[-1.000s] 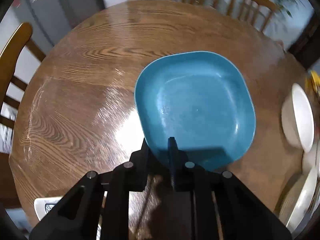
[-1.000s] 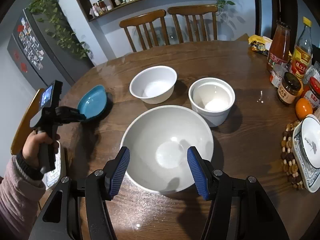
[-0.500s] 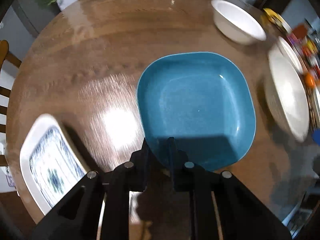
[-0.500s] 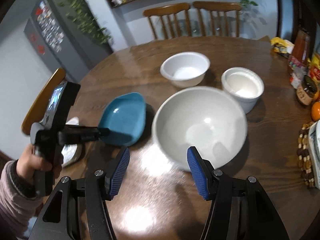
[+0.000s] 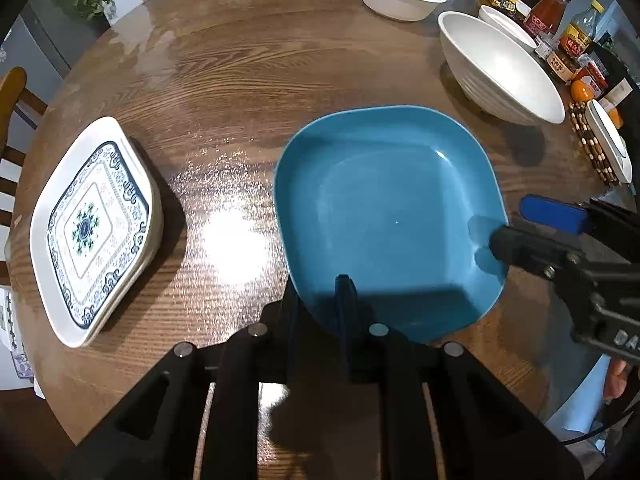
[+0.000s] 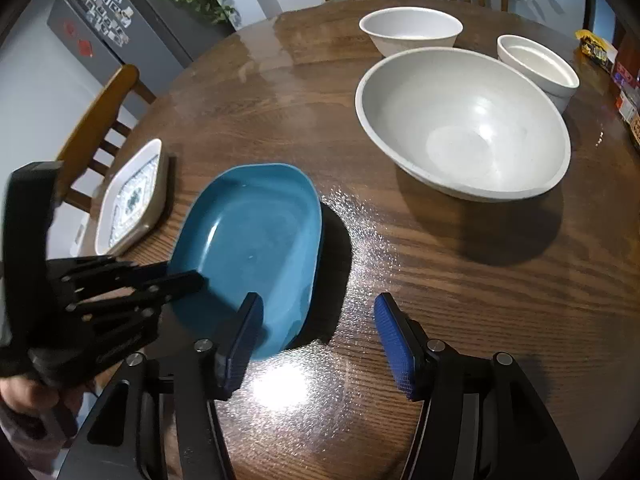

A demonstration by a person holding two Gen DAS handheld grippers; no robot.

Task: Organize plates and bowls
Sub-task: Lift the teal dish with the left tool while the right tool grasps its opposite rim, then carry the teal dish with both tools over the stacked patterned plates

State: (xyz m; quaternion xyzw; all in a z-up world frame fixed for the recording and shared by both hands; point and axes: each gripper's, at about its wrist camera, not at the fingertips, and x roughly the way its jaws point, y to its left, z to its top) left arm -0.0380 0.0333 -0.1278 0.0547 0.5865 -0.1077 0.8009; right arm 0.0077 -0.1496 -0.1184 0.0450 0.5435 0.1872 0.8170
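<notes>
On the round wooden desk (image 5: 248,60) the square blue plate (image 5: 384,208) lies between the patterned white square dish (image 5: 92,220), left, and the large white bowl (image 5: 500,68), right; two smaller white bowls (image 6: 410,34) stand behind.

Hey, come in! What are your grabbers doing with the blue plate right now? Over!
Left gripper clamped on blue plate rim. Right gripper empty, jaws closing, one finger over plate's edge. Patterned plate alongside; big white bowl clear. Over.

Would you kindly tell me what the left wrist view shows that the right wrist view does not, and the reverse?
Only the left wrist view: sauce bottles, an orange, a dish on a beaded mat.

Only the right wrist view: the fridge with magnets, the hand holding the left gripper.

Both: the blue plate clamped by the left gripper, the patterned plate, three white bowls, the closing right gripper.
</notes>
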